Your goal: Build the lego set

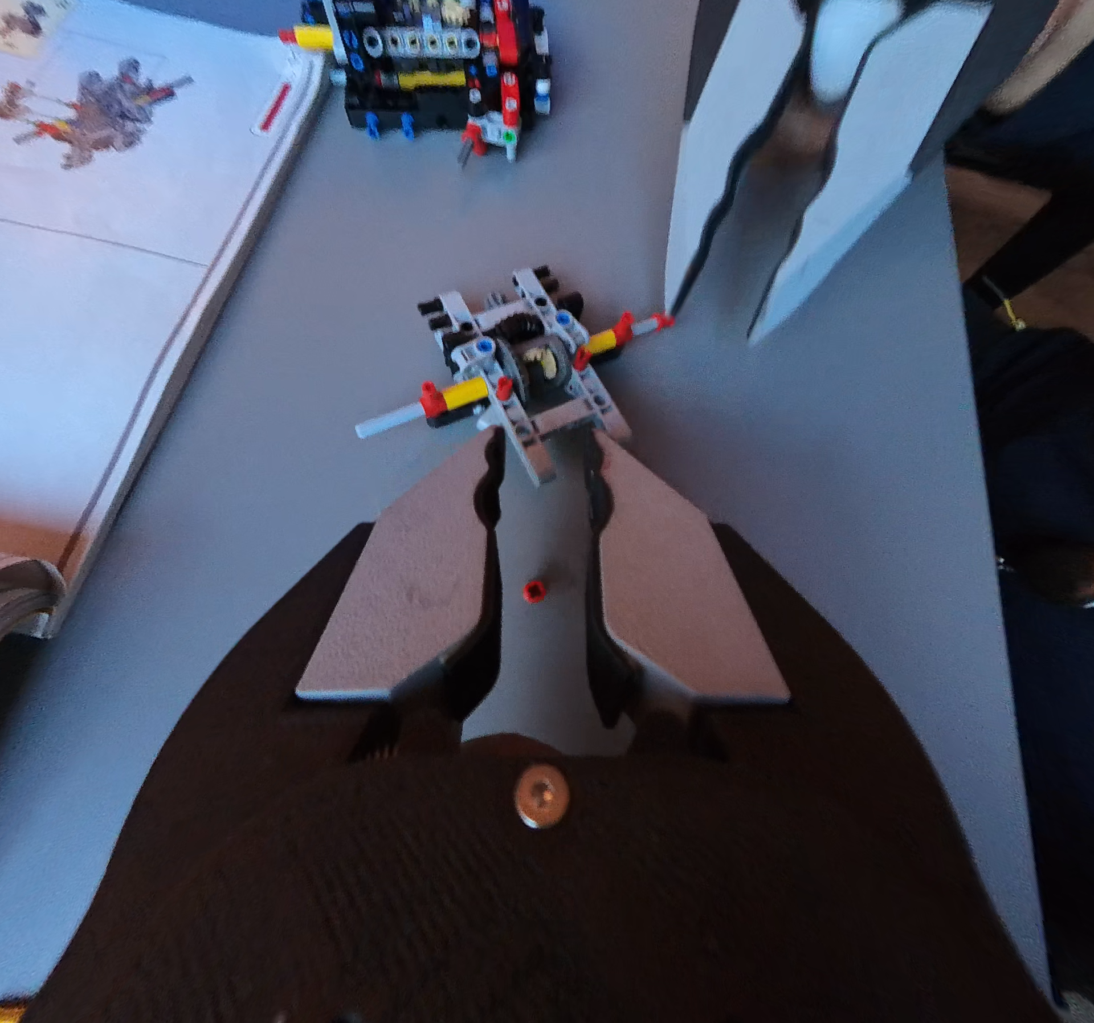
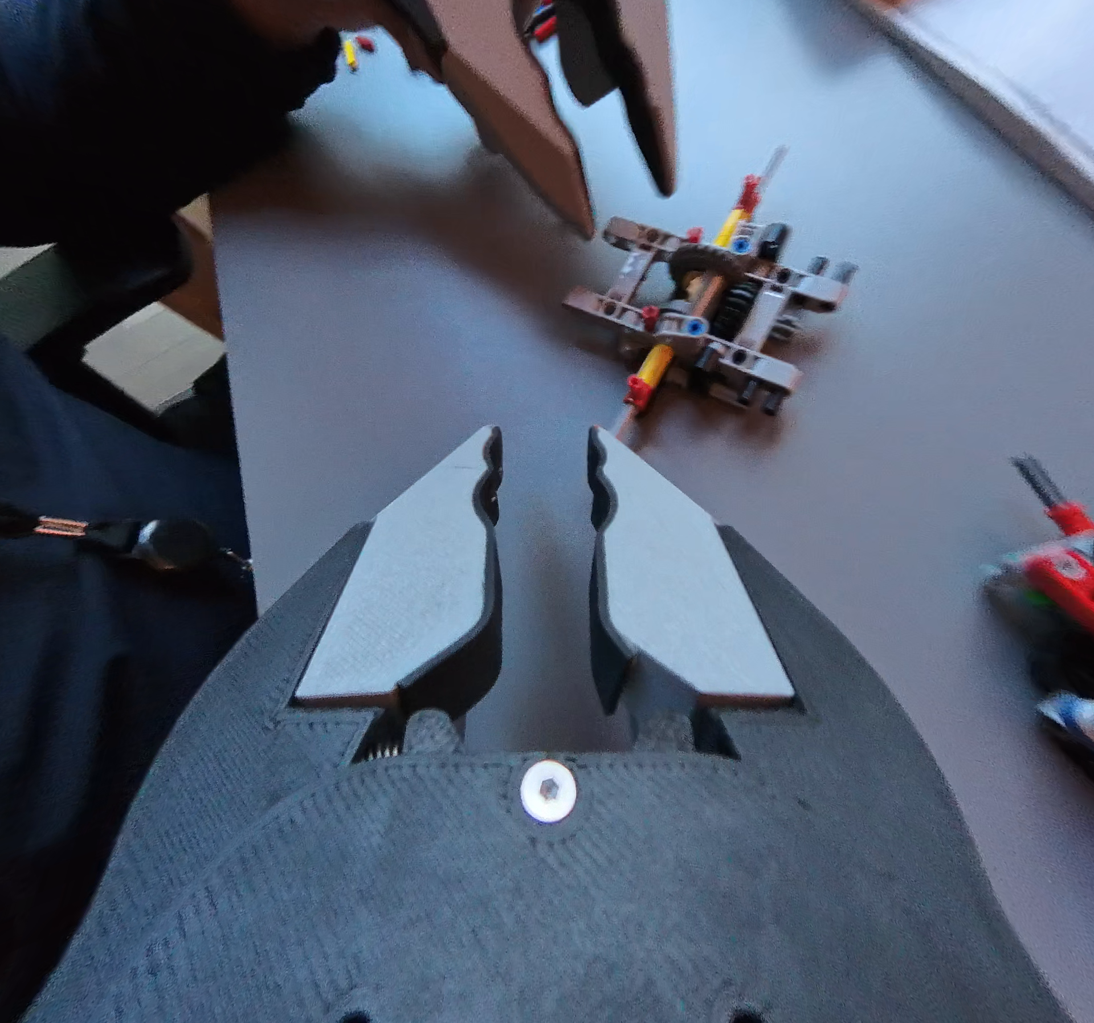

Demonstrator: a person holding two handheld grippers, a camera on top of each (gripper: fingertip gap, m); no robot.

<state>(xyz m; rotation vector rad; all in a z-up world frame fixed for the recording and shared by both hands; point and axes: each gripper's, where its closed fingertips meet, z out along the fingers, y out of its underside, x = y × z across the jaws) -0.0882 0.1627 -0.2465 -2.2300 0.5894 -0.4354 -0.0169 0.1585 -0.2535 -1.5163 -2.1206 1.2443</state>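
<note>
Left gripper (image 1: 544, 450) fingers spread, tips at the axle frame's (image 1: 521, 361) near edge, red bush (image 1: 534, 591) on the table (image 1: 296, 343) between them. Right gripper (image 2: 544, 438), also spread and gripping nothing, sits by the frame's axle at 3 o'clock; booklet (image 1: 118, 195) at 10, bigger model (image 1: 432, 53) at 12.

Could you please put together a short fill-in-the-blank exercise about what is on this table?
1. The small loose piece on the table between the left hand-held gripper's fingers is ____ in colour.
2. The sleeves on the axle of the grey gear assembly are ____.
3. Left of the larger black model lies an open ____.
4. Both hand-held grippers, including the right one, have their jaws ____.

Missing words: red; yellow; booklet; open
</note>
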